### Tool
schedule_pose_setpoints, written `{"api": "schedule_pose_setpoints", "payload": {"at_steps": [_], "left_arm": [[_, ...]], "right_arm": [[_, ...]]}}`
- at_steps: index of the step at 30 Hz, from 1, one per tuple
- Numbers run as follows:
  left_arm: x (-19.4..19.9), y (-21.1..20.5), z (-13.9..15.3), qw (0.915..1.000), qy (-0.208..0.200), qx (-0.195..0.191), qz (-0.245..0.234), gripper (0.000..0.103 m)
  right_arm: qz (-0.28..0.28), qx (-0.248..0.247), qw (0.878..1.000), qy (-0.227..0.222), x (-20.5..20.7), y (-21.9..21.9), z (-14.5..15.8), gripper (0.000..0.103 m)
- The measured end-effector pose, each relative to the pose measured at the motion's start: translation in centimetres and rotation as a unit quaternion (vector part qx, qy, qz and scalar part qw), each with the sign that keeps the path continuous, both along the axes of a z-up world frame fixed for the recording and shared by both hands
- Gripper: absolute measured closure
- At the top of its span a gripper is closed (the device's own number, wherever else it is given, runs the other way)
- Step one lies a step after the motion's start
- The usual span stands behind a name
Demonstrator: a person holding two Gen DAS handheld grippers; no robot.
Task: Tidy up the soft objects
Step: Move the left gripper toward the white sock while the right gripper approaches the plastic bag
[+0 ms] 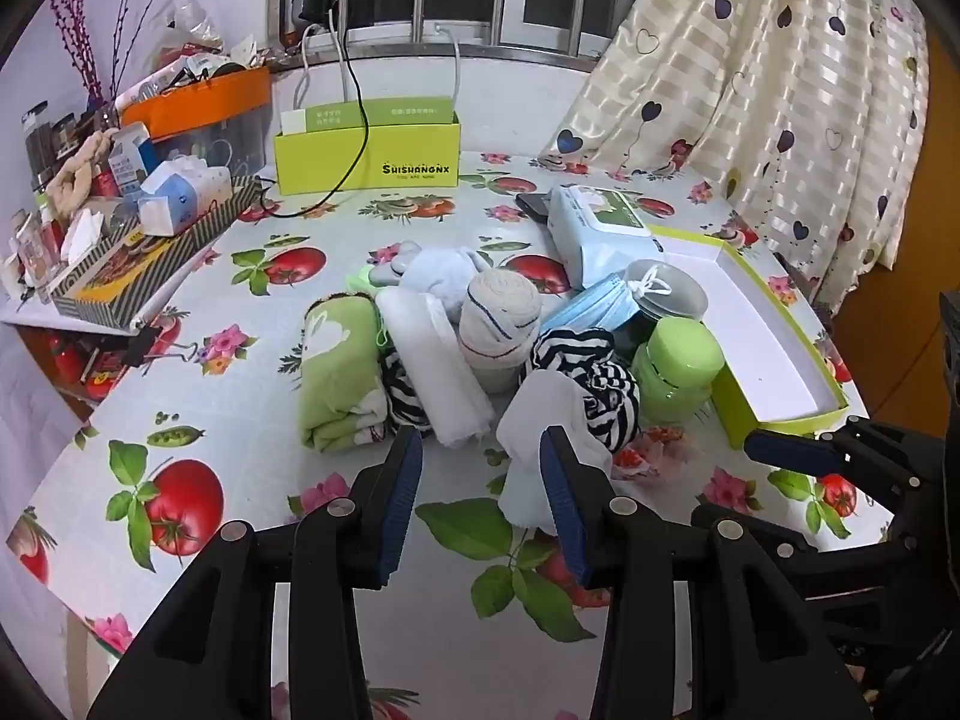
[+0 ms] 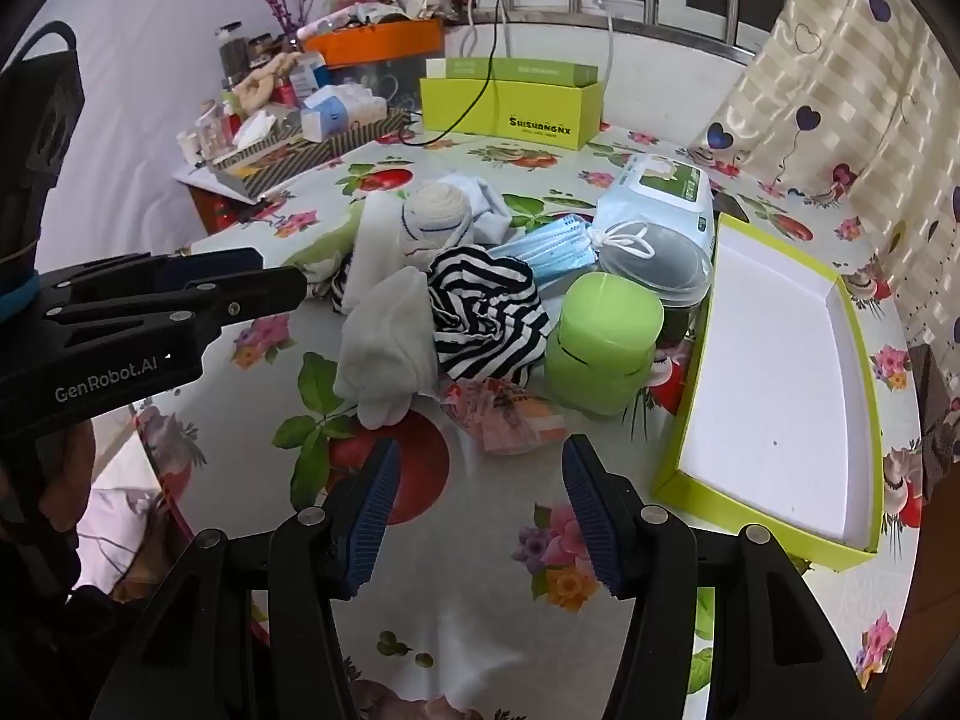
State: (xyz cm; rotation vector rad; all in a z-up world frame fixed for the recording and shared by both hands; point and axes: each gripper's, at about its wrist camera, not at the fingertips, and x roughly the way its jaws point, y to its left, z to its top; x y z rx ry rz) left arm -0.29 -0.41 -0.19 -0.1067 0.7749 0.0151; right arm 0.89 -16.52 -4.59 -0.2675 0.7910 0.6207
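Note:
A pile of soft things lies mid-table: a green towel (image 1: pixel 336 378), a white rolled cloth (image 1: pixel 432 360), a rolled sock (image 1: pixel 501 312), a striped cloth (image 1: pixel 594 378) (image 2: pixel 486 312), a white sock (image 1: pixel 534 438) (image 2: pixel 387 342) and blue masks (image 1: pixel 594 306). My left gripper (image 1: pixel 480 450) is open just in front of the pile, its right finger against the white sock. My right gripper (image 2: pixel 480 462) is open and empty, just short of a pink wrapper (image 2: pixel 510 414). An open lime tray (image 2: pixel 780 372) lies to the right.
A green jar (image 2: pixel 600 348), a lidded bowl (image 2: pixel 660 258) and a wipes pack (image 2: pixel 660 192) stand beside the pile. A lime box (image 1: pixel 366 150) and a cluttered striped tray (image 1: pixel 138 240) are at the back. A curtain (image 1: pixel 780 90) hangs at right.

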Motion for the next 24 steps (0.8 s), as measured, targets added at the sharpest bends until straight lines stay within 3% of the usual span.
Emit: {"api": "schedule_pose_setpoints", "payload": {"at_steps": [24], "left_arm": [[-0.21,0.20,-0.85,0.9998,0.000,-0.008,-0.016,0.061]], "right_arm": [[0.001,0.006,1.000,0.001,0.09,0.01,-0.05,0.047]]}}
